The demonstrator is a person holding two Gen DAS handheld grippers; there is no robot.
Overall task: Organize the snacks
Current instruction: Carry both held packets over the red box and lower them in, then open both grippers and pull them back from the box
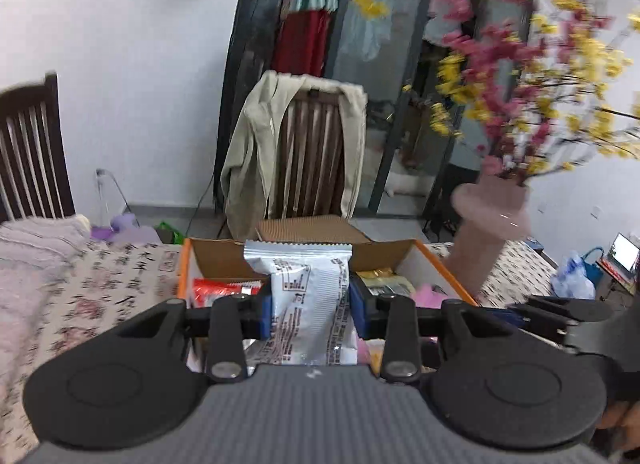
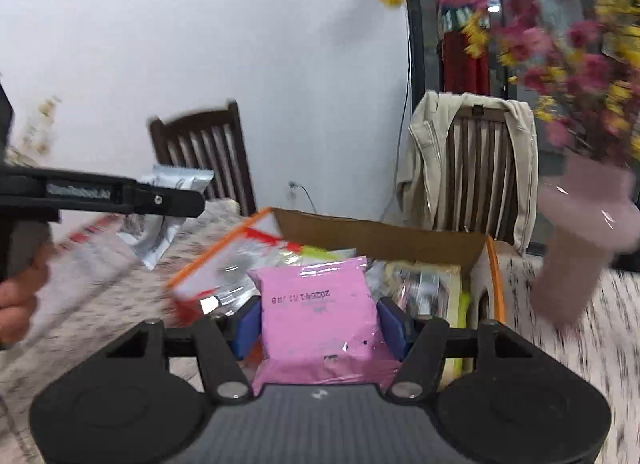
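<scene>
Silver snack packet (image 1: 310, 296) — light, crinkly, slippery; left hand-held gripper (image 1: 310, 304) pinches its sides, centre frame. Pink snack packet (image 2: 318, 316) — soft, pinched mid-body by right hand-held gripper (image 2: 320, 322).

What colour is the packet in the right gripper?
Pink, with a printed date code; the packet shows best in the right wrist view, clamped in the right gripper.

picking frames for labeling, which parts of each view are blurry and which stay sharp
Left wrist view: silver packet in the left gripper is sharp, flowers and vase smear with motion blur. Right wrist view: pink packet in the right gripper is crisp, box, tablecloth and flowers streak; straight edges bow from fisheye.
</scene>
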